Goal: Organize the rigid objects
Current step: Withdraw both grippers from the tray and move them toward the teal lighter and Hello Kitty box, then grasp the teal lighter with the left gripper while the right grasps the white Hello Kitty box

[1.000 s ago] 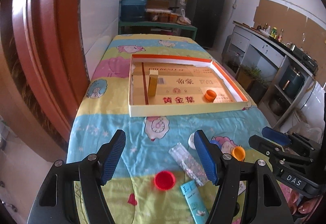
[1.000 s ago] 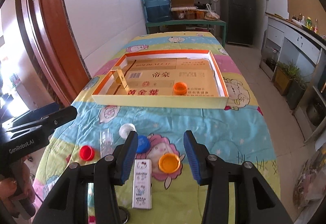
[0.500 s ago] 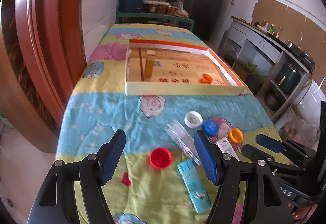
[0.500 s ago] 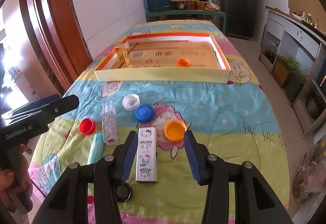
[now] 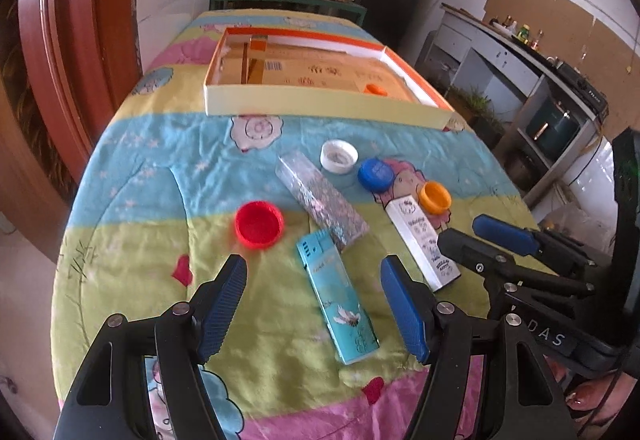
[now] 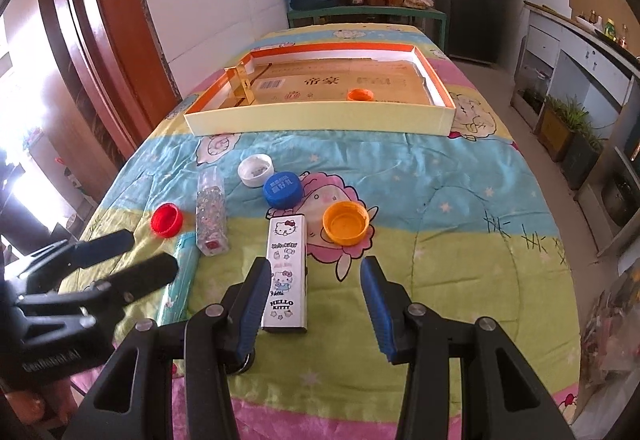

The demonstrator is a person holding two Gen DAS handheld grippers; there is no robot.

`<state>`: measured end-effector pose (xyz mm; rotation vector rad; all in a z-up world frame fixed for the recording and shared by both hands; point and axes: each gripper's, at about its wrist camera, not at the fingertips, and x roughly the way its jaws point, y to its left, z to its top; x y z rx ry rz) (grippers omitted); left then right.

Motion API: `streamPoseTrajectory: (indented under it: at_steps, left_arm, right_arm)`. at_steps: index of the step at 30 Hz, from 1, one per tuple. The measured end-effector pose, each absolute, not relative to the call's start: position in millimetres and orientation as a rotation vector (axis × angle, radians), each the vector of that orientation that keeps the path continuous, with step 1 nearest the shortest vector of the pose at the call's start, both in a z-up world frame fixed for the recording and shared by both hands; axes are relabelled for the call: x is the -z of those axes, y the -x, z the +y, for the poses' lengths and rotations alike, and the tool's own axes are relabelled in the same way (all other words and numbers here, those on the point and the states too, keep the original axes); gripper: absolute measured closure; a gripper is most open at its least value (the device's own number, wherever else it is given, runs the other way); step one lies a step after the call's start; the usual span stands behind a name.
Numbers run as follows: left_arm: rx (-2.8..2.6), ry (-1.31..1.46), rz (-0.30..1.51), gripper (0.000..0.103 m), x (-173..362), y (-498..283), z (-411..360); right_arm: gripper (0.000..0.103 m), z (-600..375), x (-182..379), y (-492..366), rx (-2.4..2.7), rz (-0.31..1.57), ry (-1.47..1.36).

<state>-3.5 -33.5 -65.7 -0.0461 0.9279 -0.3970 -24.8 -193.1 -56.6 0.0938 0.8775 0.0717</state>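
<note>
Your left gripper, fingers wide and empty, straddles the flat turquoise rectangular box, whose long axis runs toward the surface's near edge.

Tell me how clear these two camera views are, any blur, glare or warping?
Left wrist view: strong fisheye bending at the edges, bright window glare top right, red cap slightly soft. Right wrist view: same barrel warp, blown-out daylight at the left edge, left gripper smeared, white box print sharp.

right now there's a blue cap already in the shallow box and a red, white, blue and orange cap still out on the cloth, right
Not quite: the cap in the shallow box is orange, not blue, as the right wrist view shows. The red cap, white cap, blue cap and orange cap do lie on the cloth.
</note>
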Motion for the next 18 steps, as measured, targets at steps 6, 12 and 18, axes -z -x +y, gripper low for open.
streamPoseTrajectory:
  at_steps: [6, 12, 18]
  left_arm:
    - [0.384, 0.043, 0.949, 0.032, 76, 0, -37]
    - [0.375, 0.038, 0.956, 0.032, 82, -1, -37]
    - [0.369, 0.015, 0.946, 0.036, 84, 1, -40]
  right_arm:
    - [0.057, -193, 60, 23, -0.075, 0.881, -0.104]
    - [0.057, -192, 62, 23, -0.079, 0.887, -0.11]
    - [0.057, -188, 65, 20, -0.083, 0.893, -0.111]
